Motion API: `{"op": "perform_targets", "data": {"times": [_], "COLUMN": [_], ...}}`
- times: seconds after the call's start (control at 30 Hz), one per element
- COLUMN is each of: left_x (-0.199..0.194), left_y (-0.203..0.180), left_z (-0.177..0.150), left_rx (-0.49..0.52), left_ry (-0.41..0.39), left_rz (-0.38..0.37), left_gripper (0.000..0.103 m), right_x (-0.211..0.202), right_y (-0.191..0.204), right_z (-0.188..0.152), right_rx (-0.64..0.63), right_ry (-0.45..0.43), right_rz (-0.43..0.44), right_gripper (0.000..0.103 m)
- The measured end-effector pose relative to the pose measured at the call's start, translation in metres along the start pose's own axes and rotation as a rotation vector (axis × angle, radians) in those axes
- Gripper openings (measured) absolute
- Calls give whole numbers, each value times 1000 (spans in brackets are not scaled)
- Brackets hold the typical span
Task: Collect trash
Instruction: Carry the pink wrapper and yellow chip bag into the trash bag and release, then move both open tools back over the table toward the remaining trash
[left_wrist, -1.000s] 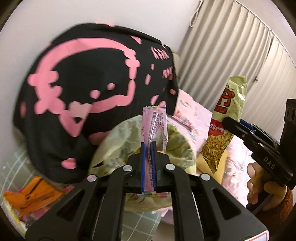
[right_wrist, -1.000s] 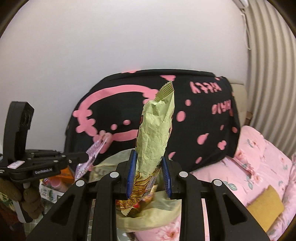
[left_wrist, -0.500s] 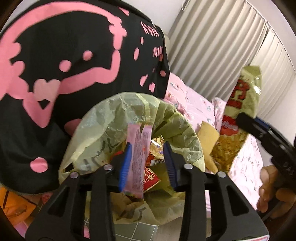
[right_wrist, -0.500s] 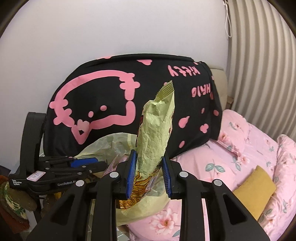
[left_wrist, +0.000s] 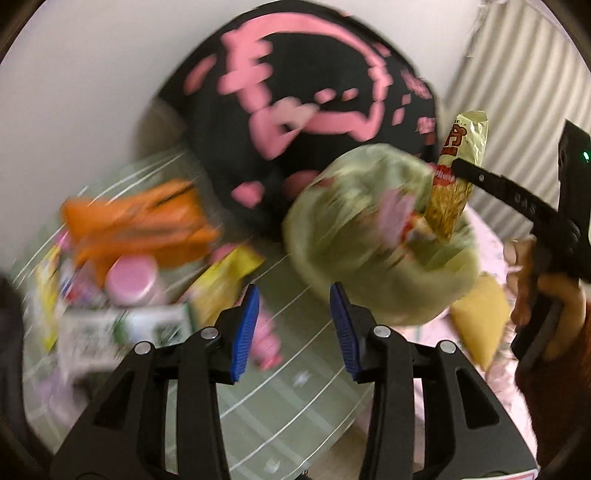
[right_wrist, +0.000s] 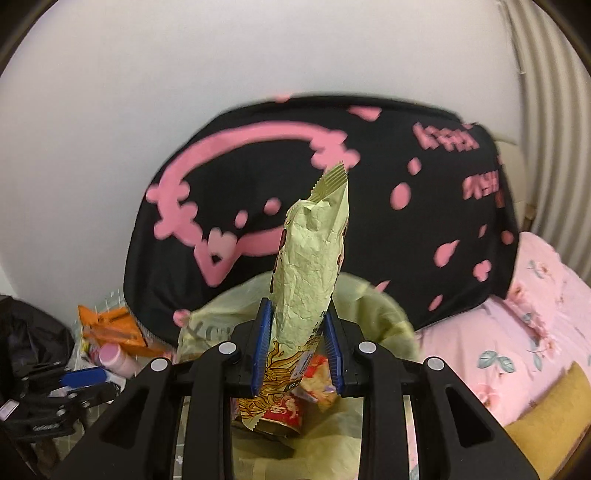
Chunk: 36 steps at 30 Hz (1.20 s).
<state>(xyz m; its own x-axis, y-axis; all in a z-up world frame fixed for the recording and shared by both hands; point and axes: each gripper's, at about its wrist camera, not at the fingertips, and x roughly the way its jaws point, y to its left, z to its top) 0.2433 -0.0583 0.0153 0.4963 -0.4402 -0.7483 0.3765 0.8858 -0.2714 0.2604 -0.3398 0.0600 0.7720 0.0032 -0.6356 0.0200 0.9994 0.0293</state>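
Note:
My left gripper (left_wrist: 293, 328) hangs over the glass table (left_wrist: 280, 406); its jaws are opening with nothing between them. The view is blurred by motion. The pale green trash bag (left_wrist: 369, 243) stands to its upper right, with a pink wrapper (left_wrist: 397, 206) lying in its mouth among other wrappers. My right gripper (right_wrist: 297, 354) is shut on a yellow-green snack packet (right_wrist: 310, 266) held upright just above the trash bag (right_wrist: 218, 325). In the left wrist view the same snack packet (left_wrist: 458, 177) has its lower end at the bag's opening.
Left of the bag lie an orange packet (left_wrist: 140, 218), a pink-capped bottle (left_wrist: 131, 280), a white and green carton (left_wrist: 122, 332) and a yellow packet (left_wrist: 225, 284). A black cloth with pink print (right_wrist: 332, 184) hangs behind. Pink bedding (right_wrist: 517, 332) and a yellow cushion (right_wrist: 546, 417) are on the right.
My left gripper opened, let the pink wrapper go into the bag, then swung away left over the table. My right gripper sank toward the bag with the snack packet.

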Motion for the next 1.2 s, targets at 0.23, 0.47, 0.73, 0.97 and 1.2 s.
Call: {"op": "perform_targets", "data": {"times": [0.23,0.47,0.73,0.97,1.2], "left_x": [-18,-29,-49,-66,-54], "left_y": [17,30,56,103,154], "left_z": [-22,-40,-58,-75,-96], "left_rx": [-37,-49,-92,-162,-175], "left_ry": [-2,1,-46,-81,-56], "left_rz": [80,99,161,251,335], "left_gripper": [38,38,38,38,39], "right_x": [56,48,-12,-41,-24], "right_y": [-6,-3,13,49,111], "right_z": [-21,-34,-35,-46,-87], "right_rx": [3,-5,-58,-51,-57], "right_ry": [203,191,23,-23,44], "right_rz": [-2,-11,-47,48,145], "right_gripper": [27,35,47,47,47]}}
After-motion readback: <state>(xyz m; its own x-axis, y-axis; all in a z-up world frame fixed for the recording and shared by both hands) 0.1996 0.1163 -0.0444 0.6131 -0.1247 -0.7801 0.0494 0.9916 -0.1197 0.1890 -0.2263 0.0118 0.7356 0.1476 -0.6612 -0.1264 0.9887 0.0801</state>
